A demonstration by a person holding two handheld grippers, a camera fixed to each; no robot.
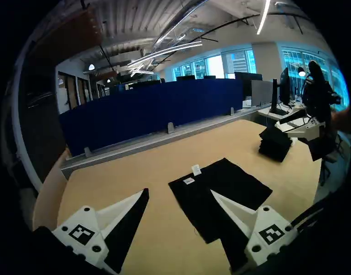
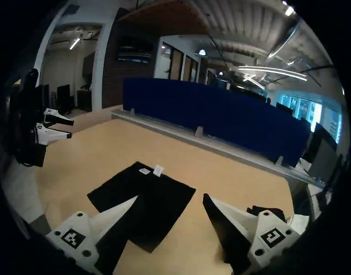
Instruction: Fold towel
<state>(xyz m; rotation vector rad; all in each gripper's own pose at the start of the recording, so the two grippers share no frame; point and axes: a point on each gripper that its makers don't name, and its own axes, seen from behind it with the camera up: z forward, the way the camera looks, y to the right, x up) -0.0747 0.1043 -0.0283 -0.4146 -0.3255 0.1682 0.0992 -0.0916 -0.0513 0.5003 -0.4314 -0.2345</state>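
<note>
A black towel (image 1: 223, 185) lies spread flat on the light wooden table (image 1: 143, 169), with two small white tags (image 1: 196, 170) at its far edge. My left gripper (image 1: 179, 191) hovers open over the towel's near left edge, nothing between its fingers. In the right gripper view the same towel (image 2: 145, 195) lies ahead and slightly left, and my right gripper (image 2: 171, 197) stands open above its near side. Each gripper also shows from afar: the right one (image 1: 298, 127) at the table's right end, the left one (image 2: 56, 127) at the far left, fingers apart.
A stack of folded black towels (image 1: 275, 143) sits near the table's right end, and again behind my right finger (image 2: 267, 211). A blue partition (image 1: 152, 110) runs along the table's far side. Monitors (image 1: 284, 87) stand beyond the stack. Bare tabletop (image 2: 106, 142) surrounds the towel.
</note>
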